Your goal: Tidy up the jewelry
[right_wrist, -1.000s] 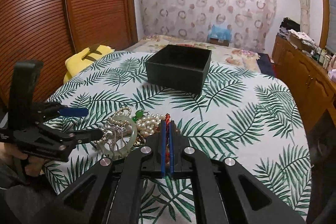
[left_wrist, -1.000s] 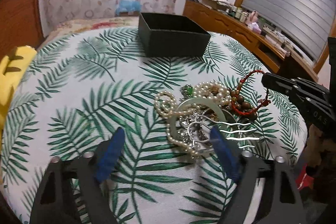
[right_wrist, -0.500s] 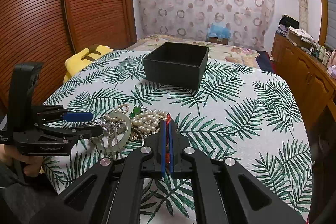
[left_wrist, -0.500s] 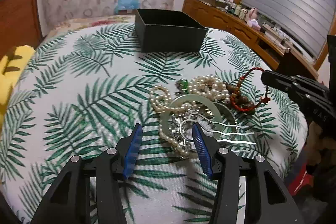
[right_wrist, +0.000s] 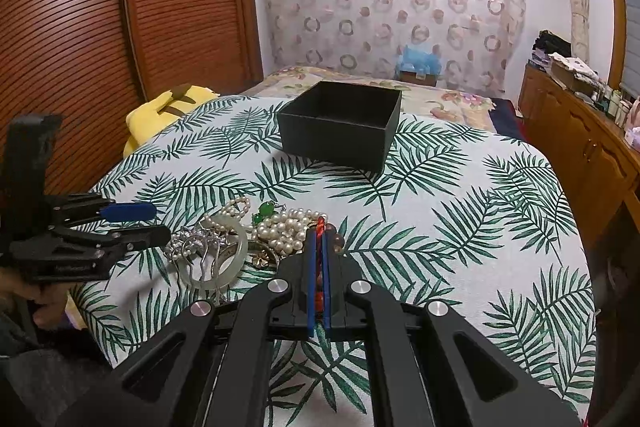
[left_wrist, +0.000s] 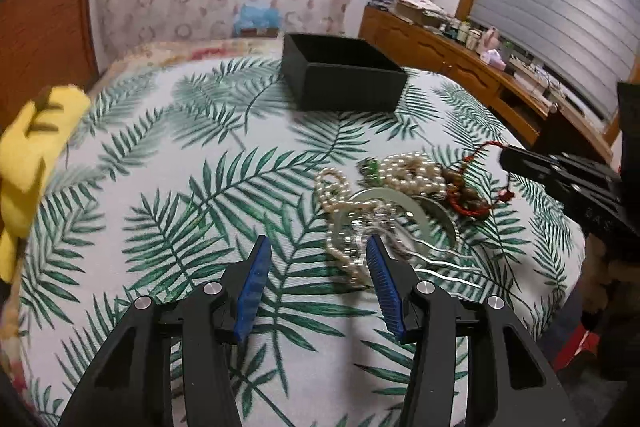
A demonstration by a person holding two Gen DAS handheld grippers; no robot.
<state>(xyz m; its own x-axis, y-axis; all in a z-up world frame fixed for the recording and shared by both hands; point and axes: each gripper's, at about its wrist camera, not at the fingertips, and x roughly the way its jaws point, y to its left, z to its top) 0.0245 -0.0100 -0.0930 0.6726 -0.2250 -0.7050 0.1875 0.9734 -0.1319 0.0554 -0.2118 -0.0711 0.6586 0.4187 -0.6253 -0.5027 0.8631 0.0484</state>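
While the right gripper [right_wrist: 318, 239] pinches a red cord bracelet [left_wrist: 468, 199] with brown beads, the left gripper [left_wrist: 316, 259] waits with its two blue ridged pads spread apart beside the jewelry pile [right_wrist: 248, 239]. That tangle of round white pearls, one smooth pale ring and one shiny silver hair comb lies on the leafy cloth [right_wrist: 460, 211], well apart from one square black box [right_wrist: 340, 125].

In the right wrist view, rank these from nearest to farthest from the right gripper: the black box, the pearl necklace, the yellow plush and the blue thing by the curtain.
From the right gripper:
1. Pearl necklace, just left of the fingertips.
2. Black box, straight ahead in the middle of the bed.
3. Yellow plush, far left by the wooden doors.
4. Blue thing, farthest, against the curtain.
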